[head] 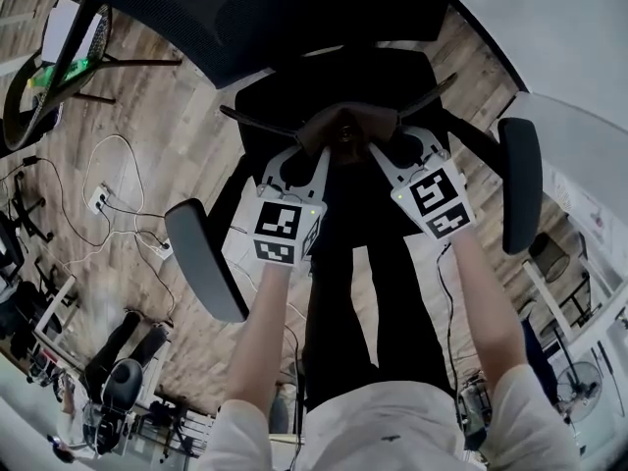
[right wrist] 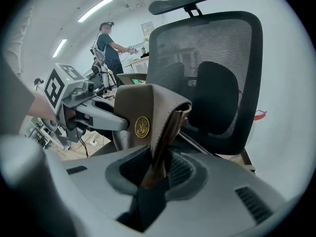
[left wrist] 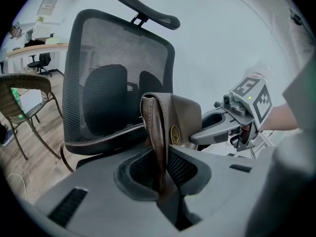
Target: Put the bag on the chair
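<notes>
Bag [head: 343, 130] hangs over the chair [head: 392, 77] seat's middle, left gripper [head: 312, 153] and right gripper [head: 385, 153] each pinching one end; set-down and release apparently remain.

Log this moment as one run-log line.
left tongs: shut on bag | right tongs: shut on bag | bag: held over chair seat | release: not yet

I hold both forearms stretched forward, side by side. My left claw [head: 312, 157] and right claw [head: 381, 155] angle inward, tips close together. Each claw's jaws stand narrow, pinched on an upper edge of the brown bag [head: 343, 126] between them.
</notes>
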Tool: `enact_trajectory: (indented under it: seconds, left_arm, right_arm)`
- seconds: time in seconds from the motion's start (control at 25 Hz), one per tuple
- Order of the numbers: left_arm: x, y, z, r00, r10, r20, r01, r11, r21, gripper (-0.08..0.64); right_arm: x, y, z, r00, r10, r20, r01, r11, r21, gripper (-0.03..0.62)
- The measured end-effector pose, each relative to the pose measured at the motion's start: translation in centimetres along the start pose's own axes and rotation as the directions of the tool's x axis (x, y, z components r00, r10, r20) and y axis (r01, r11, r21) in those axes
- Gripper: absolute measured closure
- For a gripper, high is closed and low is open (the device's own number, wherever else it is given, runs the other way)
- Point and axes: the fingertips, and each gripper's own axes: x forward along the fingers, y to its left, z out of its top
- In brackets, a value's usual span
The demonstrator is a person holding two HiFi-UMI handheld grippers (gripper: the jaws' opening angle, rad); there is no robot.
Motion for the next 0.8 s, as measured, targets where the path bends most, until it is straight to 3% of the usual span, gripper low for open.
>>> enact_trajectory:
  seconds: [0.36, 0.8]
  left_arm:
    - [1.8, 2.9, -0.2, 0.999, 0.048, -0.009, -0.048, 0.998, 0.031, 0.512]
    - [3.7, 5.7, 0.9, 0.998, 0.063, -0.011, -0.060, 0.984, 0.168, 0.513]
  right_arm:
    - [3.4, -1.4, 0.9, 0.999, -0.017, -0.036, 0.016, 0.999, -0.034, 0.497]
    - [6.0, -2.7, 1.9, 0.997, -0.057, -0.046, 0.050, 0.990, -0.129, 0.499]
